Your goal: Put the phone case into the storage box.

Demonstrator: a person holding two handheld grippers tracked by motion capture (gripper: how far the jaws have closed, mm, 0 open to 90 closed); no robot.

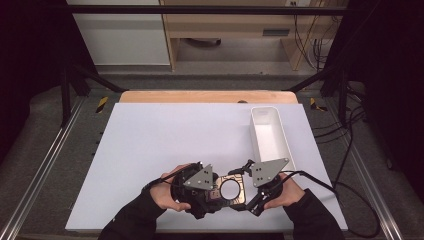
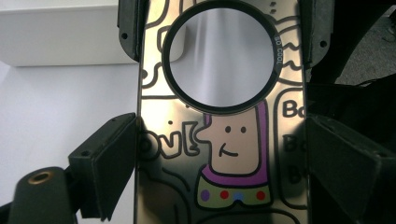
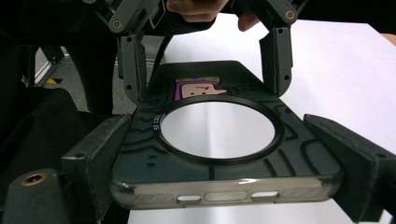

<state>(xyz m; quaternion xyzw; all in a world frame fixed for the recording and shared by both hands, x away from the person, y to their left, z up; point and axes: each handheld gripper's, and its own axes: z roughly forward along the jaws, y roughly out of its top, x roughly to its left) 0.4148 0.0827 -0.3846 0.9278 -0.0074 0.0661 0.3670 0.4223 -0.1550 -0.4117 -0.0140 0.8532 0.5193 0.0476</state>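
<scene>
While both pairs of black jaws press on the long sides of a phone case [image 1: 230,189], the case hangs just above the white table [image 1: 165,145] near its front edge, between the person's two hands. The left gripper [image 2: 219,154] closes on the end that bears a cartoon figure [image 2: 233,154]; its pads sit flat against the two edges. The right gripper [image 3: 224,154] clamps the opposite end, where a black ring [image 3: 217,133] surrounds a round opening and button cutouts line the rim nearest that camera. In the right gripper view the left gripper's jaws stand farther off on the same case, pinching it from the other side.

The long axis of the case runs from one gripper to the other, roughly left to right across the table as seen from the high view, with its printed back turned upward. Neither hand is nearer; each holds its own end, the left gripper [image 1: 197,182] and the right gripper [image 1: 262,180] facing one another.

Beyond the right gripper, farther back on the table, stands a white bin [image 1: 270,132], long, narrow and open at the top. It lies up and to the right of the case, its length running away from the person. If the case is bound there, the right hand likely has the shorter reach, and the case would need turning to match the bin's length.
</scene>
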